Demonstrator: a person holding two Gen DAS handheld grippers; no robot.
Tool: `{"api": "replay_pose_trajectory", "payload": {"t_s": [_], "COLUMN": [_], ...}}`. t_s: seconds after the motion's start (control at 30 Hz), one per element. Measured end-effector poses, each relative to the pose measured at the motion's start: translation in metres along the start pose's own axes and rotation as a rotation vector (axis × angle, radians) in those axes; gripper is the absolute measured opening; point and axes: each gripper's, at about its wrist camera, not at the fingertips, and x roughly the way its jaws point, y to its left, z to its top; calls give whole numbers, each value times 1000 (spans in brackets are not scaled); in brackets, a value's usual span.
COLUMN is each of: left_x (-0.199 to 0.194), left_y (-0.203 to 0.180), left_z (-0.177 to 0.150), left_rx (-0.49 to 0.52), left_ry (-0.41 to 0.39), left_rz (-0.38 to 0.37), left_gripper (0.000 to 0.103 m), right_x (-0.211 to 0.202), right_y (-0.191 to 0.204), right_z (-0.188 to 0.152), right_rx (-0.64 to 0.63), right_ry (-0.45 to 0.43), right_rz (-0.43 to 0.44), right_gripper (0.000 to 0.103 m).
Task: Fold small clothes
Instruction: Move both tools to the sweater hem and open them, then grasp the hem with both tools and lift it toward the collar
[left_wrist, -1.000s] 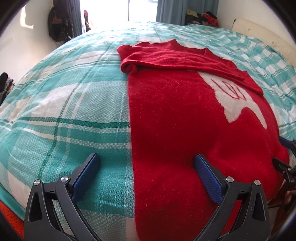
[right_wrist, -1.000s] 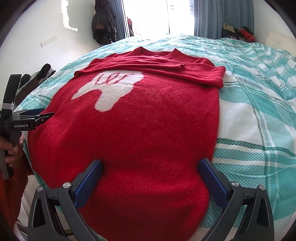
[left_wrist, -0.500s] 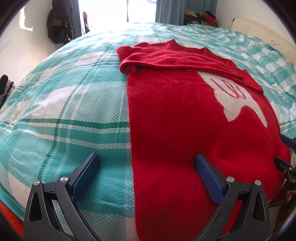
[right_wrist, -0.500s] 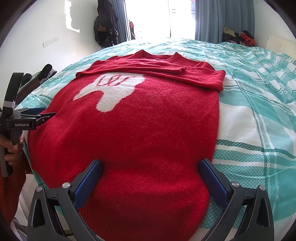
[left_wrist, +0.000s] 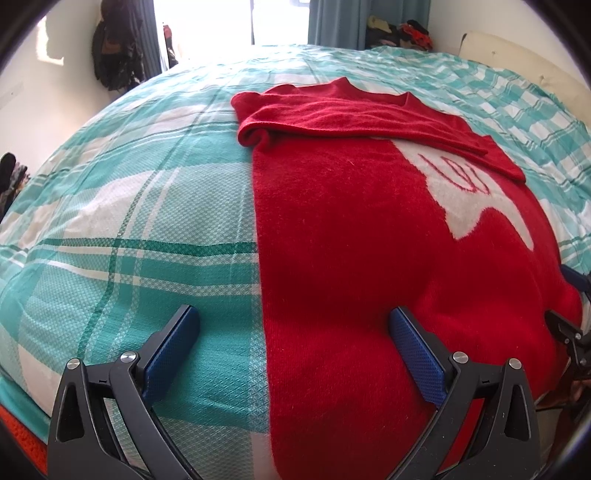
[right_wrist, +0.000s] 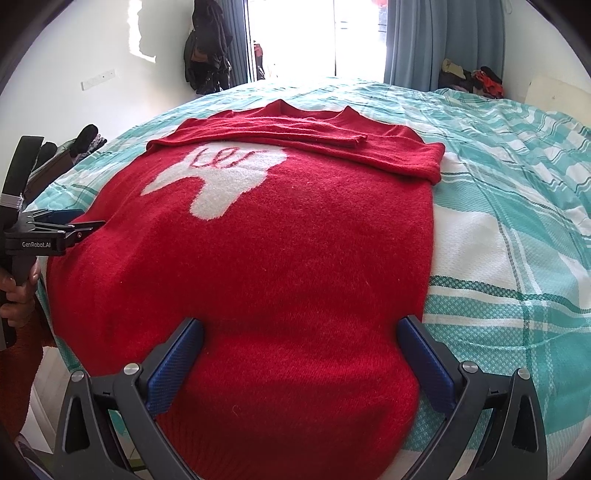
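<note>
A red sweater (left_wrist: 369, 236) with a white motif lies flat on the bed, sleeves folded across its top; it also shows in the right wrist view (right_wrist: 280, 251). My left gripper (left_wrist: 291, 332) is open over the sweater's left hem edge, one finger above the bedspread, the other above the red knit. My right gripper (right_wrist: 301, 341) is open over the near hem, both fingers above the knit. The left gripper shows at the far left in the right wrist view (right_wrist: 88, 223), and there I cannot tell how its jaws stand.
The bed has a teal and white plaid bedspread (left_wrist: 140, 221) that also shows in the right wrist view (right_wrist: 509, 229). Dark clothes (right_wrist: 207, 48) hang by the bright window. A heap of clothes (right_wrist: 472, 79) lies beyond the bed. A pale headboard (left_wrist: 517, 62) stands at right.
Both grippers have stayed open over the hem. The views have shifted only slightly, with the sweater unmoved.
</note>
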Motion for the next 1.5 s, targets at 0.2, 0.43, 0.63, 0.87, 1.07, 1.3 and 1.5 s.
{"api": "replay_pose_trajectory", "payload": {"t_s": [0.2, 0.43, 0.63, 0.87, 1.07, 1.3, 1.5], "left_x": [-1, -2, -18, -72, -46, -15, -14], "left_y": [0, -1, 7, 41, 2, 3, 23], "left_z": [0, -1, 0, -25, -46, -56, -64], "left_rx": [1, 8, 5, -149, -32, -88, -227], "left_ry": [2, 1, 55, 158, 324, 455, 483], "left_rz": [-1, 3, -5, -208, -305, -355, -442], "left_gripper": [102, 102, 101, 98, 87, 80, 16], "right_x": [0, -2, -9, -75, -51, 2, -3], "right_y": [-2, 0, 1, -56, -69, -32, -37], "right_z": [0, -1, 8, 33, -9, -26, -29], "right_rx": [2, -2, -59, 75, 296, 170, 250], "right_ry": [6, 12, 67, 137, 477, 582, 589], "right_rz": [6, 3, 14, 157, 445, 429, 540], "right_gripper": [103, 103, 102, 102, 88, 80, 25]}}
